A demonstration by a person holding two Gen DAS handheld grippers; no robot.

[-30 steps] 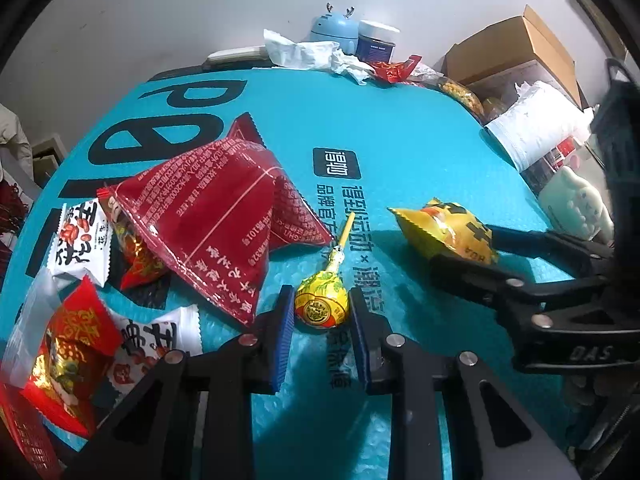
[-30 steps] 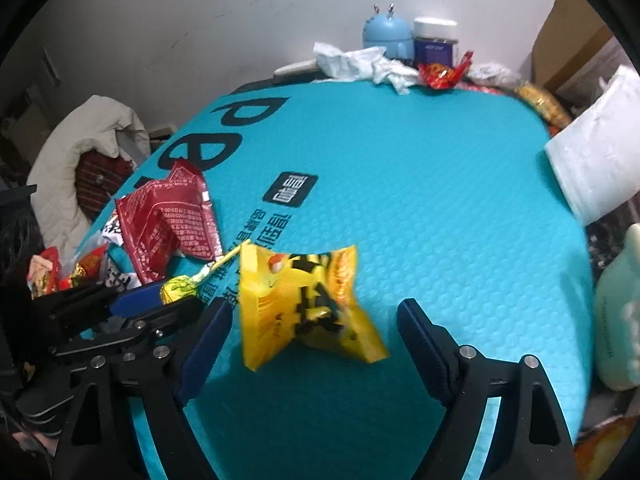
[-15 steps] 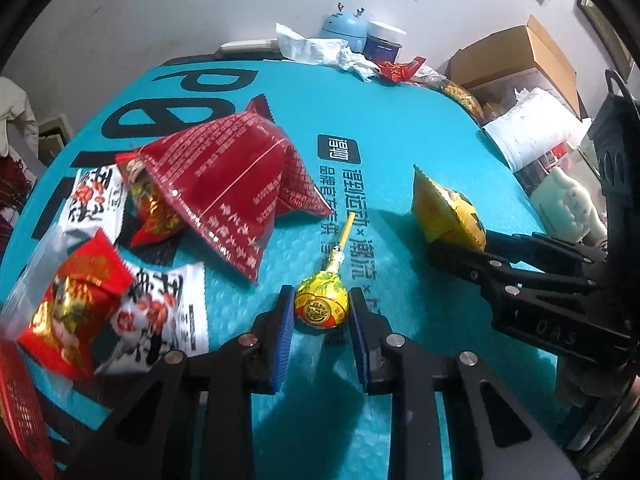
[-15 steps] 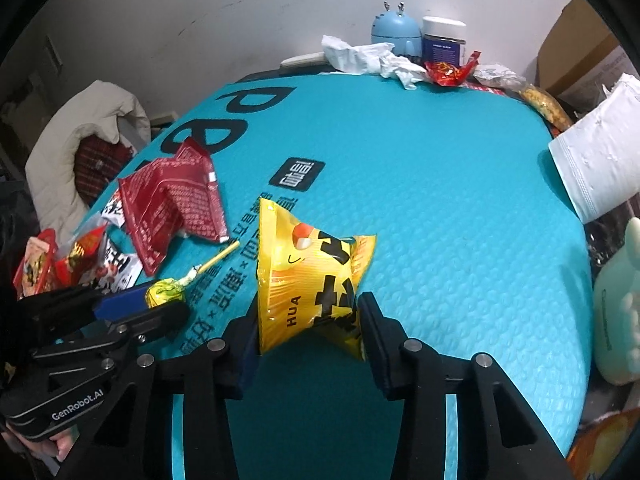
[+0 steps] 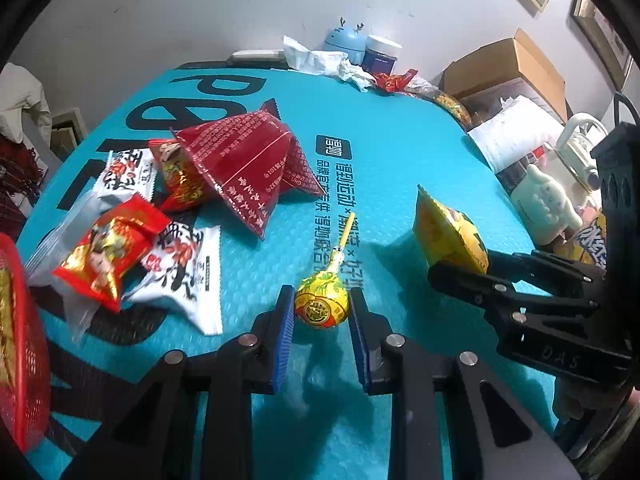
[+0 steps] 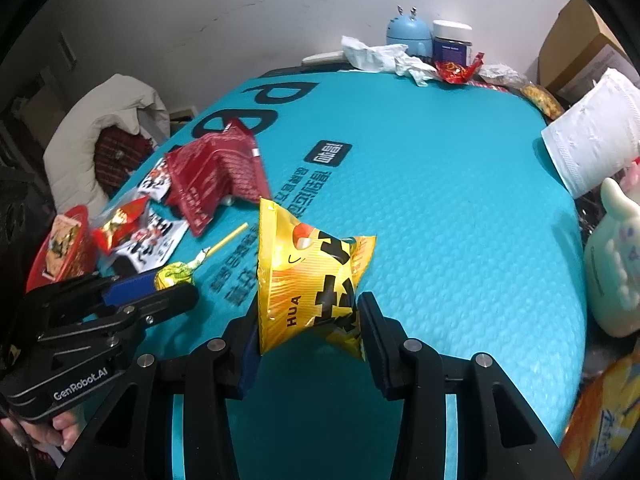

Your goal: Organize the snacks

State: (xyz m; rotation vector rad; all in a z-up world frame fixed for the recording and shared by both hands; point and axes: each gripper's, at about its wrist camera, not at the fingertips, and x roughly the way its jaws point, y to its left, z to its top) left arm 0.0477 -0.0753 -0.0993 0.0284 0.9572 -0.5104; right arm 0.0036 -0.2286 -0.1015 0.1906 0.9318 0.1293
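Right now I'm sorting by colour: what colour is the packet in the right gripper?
Yellow with black lettering, the packet; right wrist view shows it best.

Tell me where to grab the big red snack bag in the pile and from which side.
Grip the big red snack bag by its flat sealed edge nearest the camera, coming from the open teal mat side. Its middle is puffed, and smaller packets crowd its far-left side.

Glossy foil snack packets (image 5: pixel 236 168), dimpled teal mat (image 6: pixel 460 208), crinkled lollipop wrapper (image 5: pixel 322 306), red mesh basket (image 5: pixel 24 380)
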